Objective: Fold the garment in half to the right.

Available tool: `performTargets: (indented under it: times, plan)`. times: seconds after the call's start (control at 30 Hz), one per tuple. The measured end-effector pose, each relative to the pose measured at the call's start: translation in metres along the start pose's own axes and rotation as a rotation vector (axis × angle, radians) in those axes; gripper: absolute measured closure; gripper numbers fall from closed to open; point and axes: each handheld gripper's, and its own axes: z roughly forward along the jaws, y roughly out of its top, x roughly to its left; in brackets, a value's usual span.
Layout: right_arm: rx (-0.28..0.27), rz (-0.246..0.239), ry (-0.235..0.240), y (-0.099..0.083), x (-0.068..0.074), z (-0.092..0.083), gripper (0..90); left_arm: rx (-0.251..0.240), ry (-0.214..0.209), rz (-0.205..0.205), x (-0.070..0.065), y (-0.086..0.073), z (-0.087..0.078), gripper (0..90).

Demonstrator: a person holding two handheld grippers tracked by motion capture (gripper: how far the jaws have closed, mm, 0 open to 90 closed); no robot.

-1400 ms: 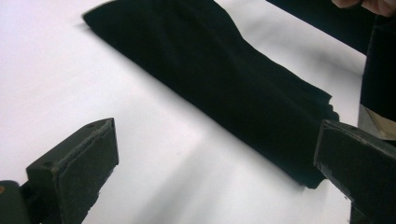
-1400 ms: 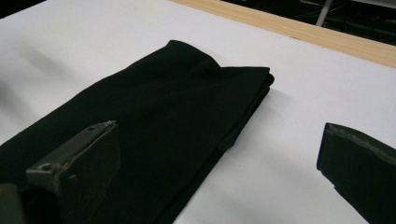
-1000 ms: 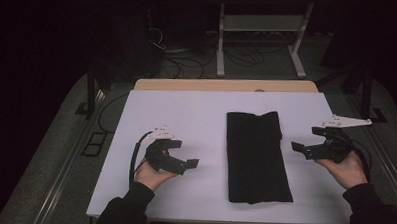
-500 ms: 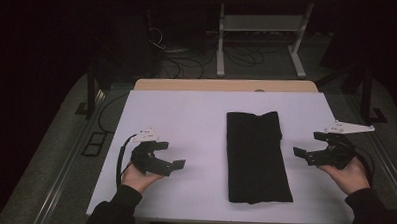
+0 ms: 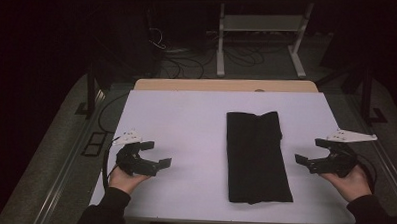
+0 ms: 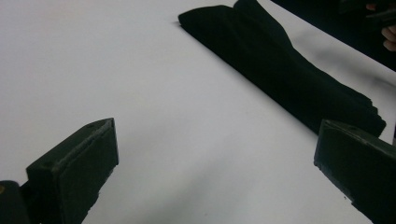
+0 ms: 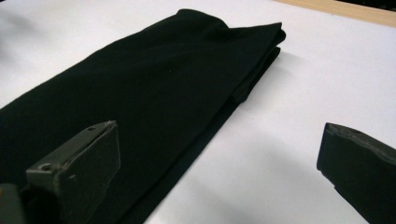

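Observation:
A black cloth, folded into a long strip, lies flat on the white table, a little right of the middle. My left gripper rests in a hand near the front left, open, well left of the cloth. My right gripper stands open just off the cloth's right edge. Through the left gripper's wide-apart jaws the cloth runs across the far right of the white top. In the right gripper view the cloth lies close ahead, its folded end by the far edge. Nothing is held.
A strip of bare wood shows at the table's far edge. Beyond it the dark floor holds cables and a grey metal stand. A metal rail runs along the table's left side.
The left hand and its gripper have drawn back toward the front left, away from the cloth. The right gripper has dropped slightly nearer the front edge. The cloth has stayed put.

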Motion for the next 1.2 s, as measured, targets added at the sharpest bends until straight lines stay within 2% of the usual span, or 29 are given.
performTargets:
  times: [0.4,0.67,0.87,1.2]
  plan:
    - [-0.002,0.002,0.009,-0.014,0.004,-0.004,0.0,-0.047,0.047,-0.037,0.022,-0.017,-0.02,0.0]
    - [-0.012,0.003,-0.002,-0.024,0.006,-0.006,0.0,-0.078,0.086,-0.061,0.032,-0.027,-0.035,0.0]
    - [-0.013,0.005,-0.001,-0.029,0.008,-0.01,0.0,-0.093,0.116,-0.08,0.037,-0.034,-0.044,0.0]
    - [-0.005,0.023,-0.009,-0.04,0.008,-0.012,0.0,-0.113,0.168,-0.08,0.04,-0.045,-0.057,0.0]
